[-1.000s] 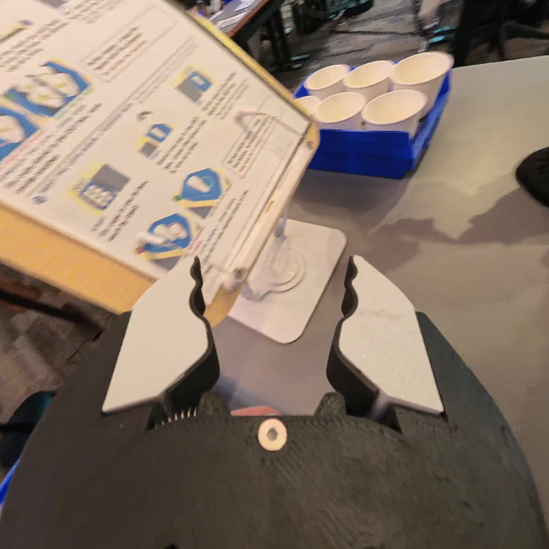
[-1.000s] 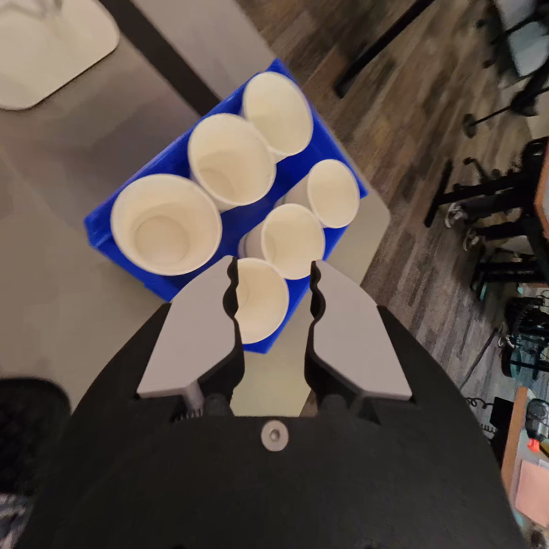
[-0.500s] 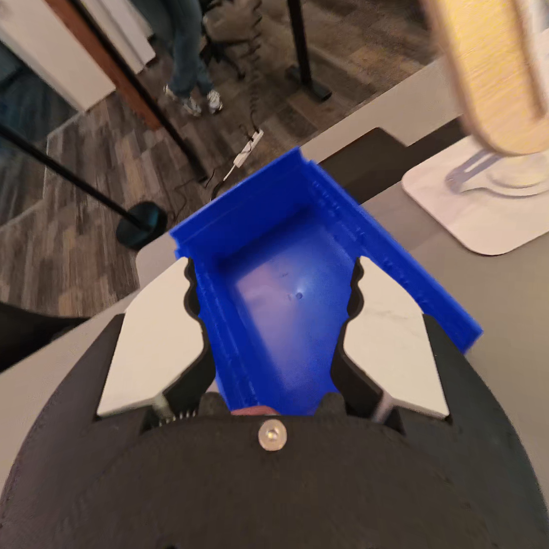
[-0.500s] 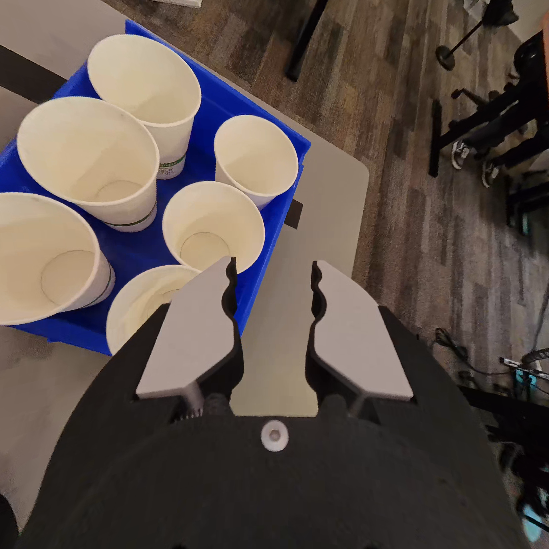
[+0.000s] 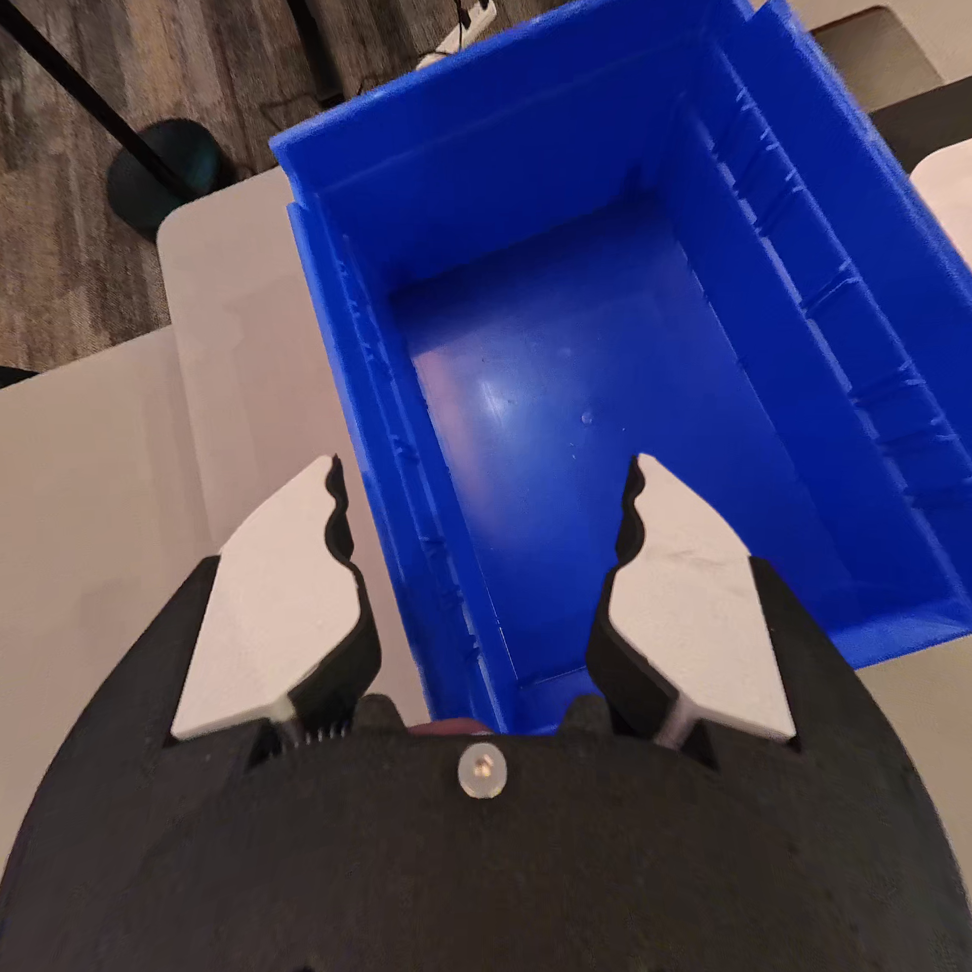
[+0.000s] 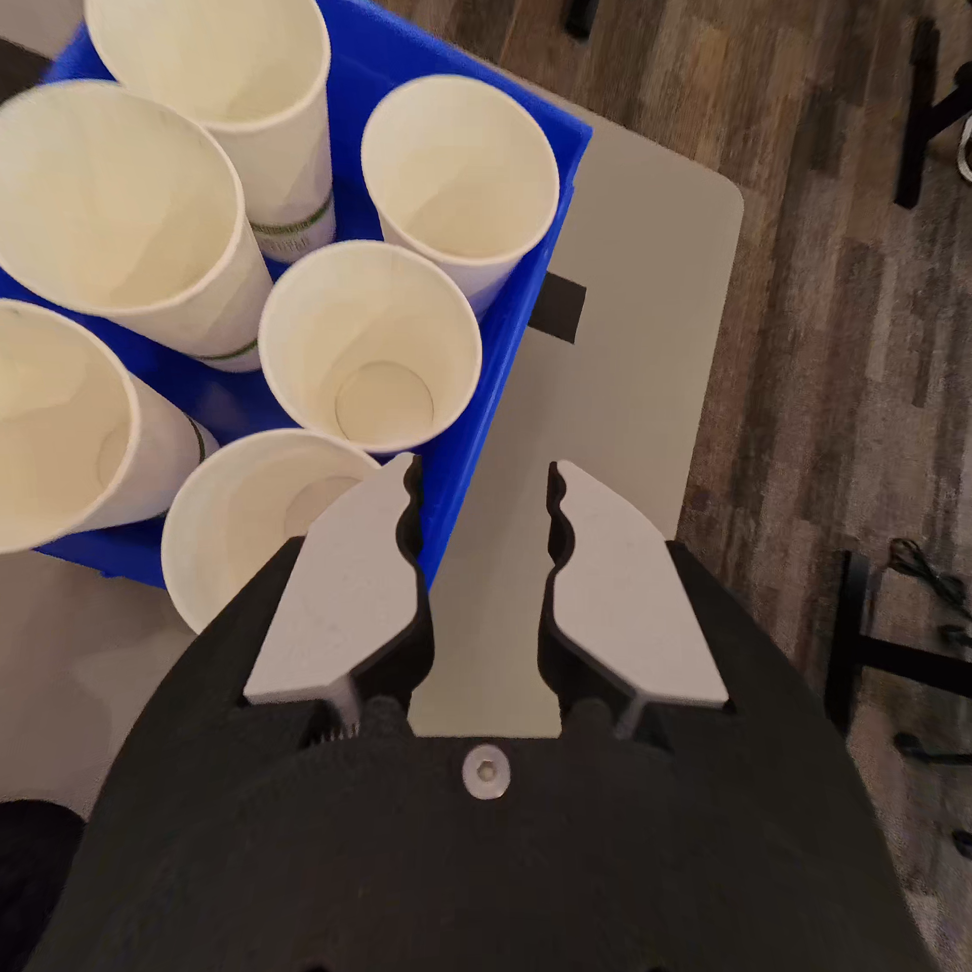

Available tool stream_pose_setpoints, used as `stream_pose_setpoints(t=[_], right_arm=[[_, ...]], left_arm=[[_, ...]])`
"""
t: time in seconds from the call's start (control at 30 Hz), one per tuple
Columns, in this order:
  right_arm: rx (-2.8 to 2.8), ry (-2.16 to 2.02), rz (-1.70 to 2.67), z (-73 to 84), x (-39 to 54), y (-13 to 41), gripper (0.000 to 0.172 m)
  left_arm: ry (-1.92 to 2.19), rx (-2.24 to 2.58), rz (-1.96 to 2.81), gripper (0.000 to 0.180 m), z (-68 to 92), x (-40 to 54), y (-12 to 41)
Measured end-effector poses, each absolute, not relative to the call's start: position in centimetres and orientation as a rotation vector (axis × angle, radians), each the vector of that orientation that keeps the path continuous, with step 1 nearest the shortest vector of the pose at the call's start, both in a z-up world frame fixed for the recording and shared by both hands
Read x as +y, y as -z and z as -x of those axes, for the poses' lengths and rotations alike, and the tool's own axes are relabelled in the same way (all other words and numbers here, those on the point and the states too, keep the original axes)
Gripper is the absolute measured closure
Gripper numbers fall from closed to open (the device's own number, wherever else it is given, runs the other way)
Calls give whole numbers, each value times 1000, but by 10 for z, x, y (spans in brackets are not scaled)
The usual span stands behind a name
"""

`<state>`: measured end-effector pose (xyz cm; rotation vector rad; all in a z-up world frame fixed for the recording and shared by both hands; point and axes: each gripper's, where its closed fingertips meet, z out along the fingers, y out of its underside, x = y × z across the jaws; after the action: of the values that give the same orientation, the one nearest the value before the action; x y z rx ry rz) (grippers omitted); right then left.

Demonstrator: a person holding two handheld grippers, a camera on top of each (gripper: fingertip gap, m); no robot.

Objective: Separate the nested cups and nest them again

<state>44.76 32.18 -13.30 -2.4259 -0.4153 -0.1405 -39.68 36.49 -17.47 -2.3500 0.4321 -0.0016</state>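
In the left wrist view my left gripper (image 5: pixel 486 468) is open wide and holds nothing, hovering over an empty blue bin (image 5: pixel 526 158) on the pale table (image 5: pixel 105 499). In the right wrist view my right gripper (image 6: pixel 484 468) is open and holds nothing, above the right edge of a second blue bin (image 6: pixel 505 342). That bin holds several upright white paper cups. The nearest cup (image 6: pixel 236 526) lies partly under my left finger (image 6: pixel 357 568). A smaller cup (image 6: pixel 368 347) stands just beyond it.
The grey table's corner (image 6: pixel 657 315) lies right of the cup bin, with a black tape patch (image 6: pixel 560 307). Wood-look floor (image 6: pixel 815 315) and black stand legs (image 6: pixel 883 657) lie beyond. A white base plate (image 5: pixel 947 210) sits right of the empty bin. To the white base plate (image 5: pixel 947 210): left tips about 30 cm, right tips about 55 cm.
My left gripper swung left from the instruction board to the empty blue bin and moved closer over it. My right gripper drifted right along the cup bin and came closer to the cups.
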Motion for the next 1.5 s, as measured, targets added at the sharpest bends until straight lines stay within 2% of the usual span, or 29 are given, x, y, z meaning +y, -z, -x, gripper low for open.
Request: stream_pose_setpoints(t=[0.23,0.47,0.77,0.87,1.27,1.4,1.5], right_arm=[[-428,201,2280,-433,325,92,135],[-477,226,2365,-442,288,97,128],[-372,-28,2367,-444,213,136,134],[-346,-57,2344,-438,215,150,138],[-276,-99,2359,-431,239,199,135],[-285,-74,2362,-431,247,207,141],[-308,-69,2358,-428,252,212,154]], left_arm=[[-18,431,2393,91,397,364,183],[8,415,2386,101,402,362,181],[15,416,2399,99,401,360,181],[17,417,2398,98,400,359,181],[31,405,2391,99,401,360,181],[-84,391,2433,108,414,358,185],[-116,391,2503,110,418,354,198]])
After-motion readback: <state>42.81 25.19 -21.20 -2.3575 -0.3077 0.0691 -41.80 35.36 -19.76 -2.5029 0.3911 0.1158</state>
